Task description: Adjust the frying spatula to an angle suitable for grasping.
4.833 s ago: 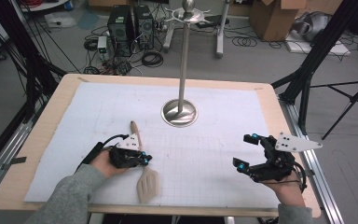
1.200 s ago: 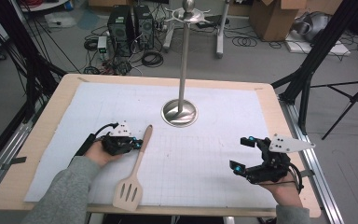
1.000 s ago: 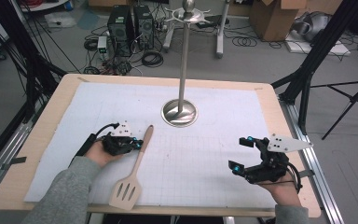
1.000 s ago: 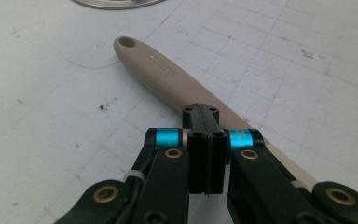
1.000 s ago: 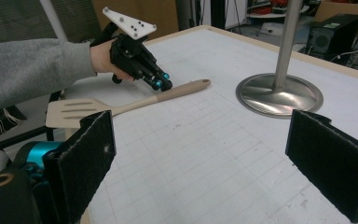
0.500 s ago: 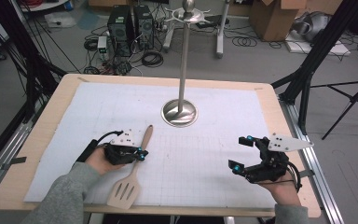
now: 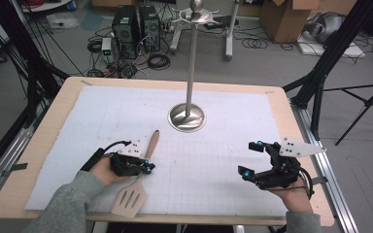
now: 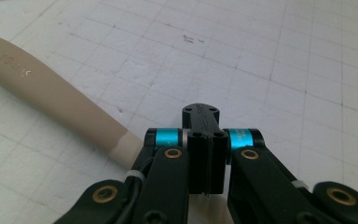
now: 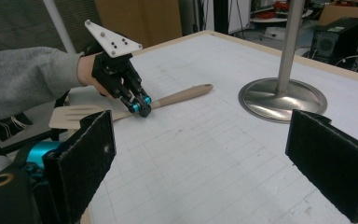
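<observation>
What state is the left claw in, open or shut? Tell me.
Shut on the spatula. The left claw has its jaws pressed together in its own view, and the right gripper view shows them clamping the wooden handle just above the mat.

Likely lab, floor cables (image 7: 158, 60), computer towers (image 7: 136, 22)

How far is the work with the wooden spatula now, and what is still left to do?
Done: the left tongs are shut on the handle of the pale wooden slotted spatula. In hand: the spatula is gripped but lies low on the white gridded mat, its blade at the near edge. Left, probably: lifting it to the tall metal stand with a round base, whose hooks carry nothing. The right tongs are open, holding nothing.
</observation>
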{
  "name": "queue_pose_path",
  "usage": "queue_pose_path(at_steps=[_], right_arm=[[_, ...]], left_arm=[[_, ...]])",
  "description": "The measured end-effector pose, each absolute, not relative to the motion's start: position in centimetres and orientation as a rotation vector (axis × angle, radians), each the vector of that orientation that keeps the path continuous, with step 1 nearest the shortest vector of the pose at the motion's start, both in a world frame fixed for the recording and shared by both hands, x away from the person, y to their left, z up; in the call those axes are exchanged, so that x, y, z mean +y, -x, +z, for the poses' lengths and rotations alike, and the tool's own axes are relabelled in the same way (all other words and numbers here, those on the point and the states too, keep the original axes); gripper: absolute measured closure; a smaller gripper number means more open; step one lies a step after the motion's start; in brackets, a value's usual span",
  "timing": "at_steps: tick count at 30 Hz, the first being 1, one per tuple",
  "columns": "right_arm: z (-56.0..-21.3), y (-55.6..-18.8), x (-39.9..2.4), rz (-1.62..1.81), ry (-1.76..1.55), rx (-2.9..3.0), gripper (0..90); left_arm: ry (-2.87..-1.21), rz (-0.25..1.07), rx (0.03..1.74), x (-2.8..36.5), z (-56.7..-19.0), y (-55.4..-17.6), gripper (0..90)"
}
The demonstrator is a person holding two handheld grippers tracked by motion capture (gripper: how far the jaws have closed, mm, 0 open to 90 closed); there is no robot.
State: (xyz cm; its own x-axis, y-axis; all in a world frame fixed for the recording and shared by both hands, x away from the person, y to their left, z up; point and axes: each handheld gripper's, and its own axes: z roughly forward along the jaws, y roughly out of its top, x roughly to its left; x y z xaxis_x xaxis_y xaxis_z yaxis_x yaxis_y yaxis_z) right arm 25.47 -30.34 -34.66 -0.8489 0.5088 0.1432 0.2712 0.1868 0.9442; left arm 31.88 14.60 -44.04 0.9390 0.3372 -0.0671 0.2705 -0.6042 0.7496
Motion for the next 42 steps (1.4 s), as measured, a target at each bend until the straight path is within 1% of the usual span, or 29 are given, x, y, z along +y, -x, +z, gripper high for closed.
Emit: queue_pose_path(at_steps=[8,20,27,32,38,42], right_arm=[[-34.6,-25.8,-30.1,1.742,-0.745,2.254,7.4],[-34.6,-26.7,-29.2,1.761,-0.718,2.275,7.4],[-34.6,-27.2,-28.7,1.767,-0.702,2.285,7.4],[-34.7,-27.4,-28.3,1.757,-0.692,2.302,7.4],[-34.7,-27.2,-28.5,1.754,-0.703,2.296,7.4],[-34.7,-26.9,-28.7,1.752,-0.712,2.291,7.4]], left_arm=[[-2.254,0.110,0.385,15.8,-44.0,-31.4,89.8],[-2.225,0.101,0.410,18.1,-44.0,-31.0,89.9],[-2.208,0.084,0.419,20.5,-44.2,-30.9,89.9],[-2.196,0.059,0.460,21.0,-44.0,-31.1,89.6],[-2.117,0.194,0.599,22.6,-43.1,-32.4,89.6],[-2.099,0.217,0.692,23.3,-43.3,-33.4,89.6]])
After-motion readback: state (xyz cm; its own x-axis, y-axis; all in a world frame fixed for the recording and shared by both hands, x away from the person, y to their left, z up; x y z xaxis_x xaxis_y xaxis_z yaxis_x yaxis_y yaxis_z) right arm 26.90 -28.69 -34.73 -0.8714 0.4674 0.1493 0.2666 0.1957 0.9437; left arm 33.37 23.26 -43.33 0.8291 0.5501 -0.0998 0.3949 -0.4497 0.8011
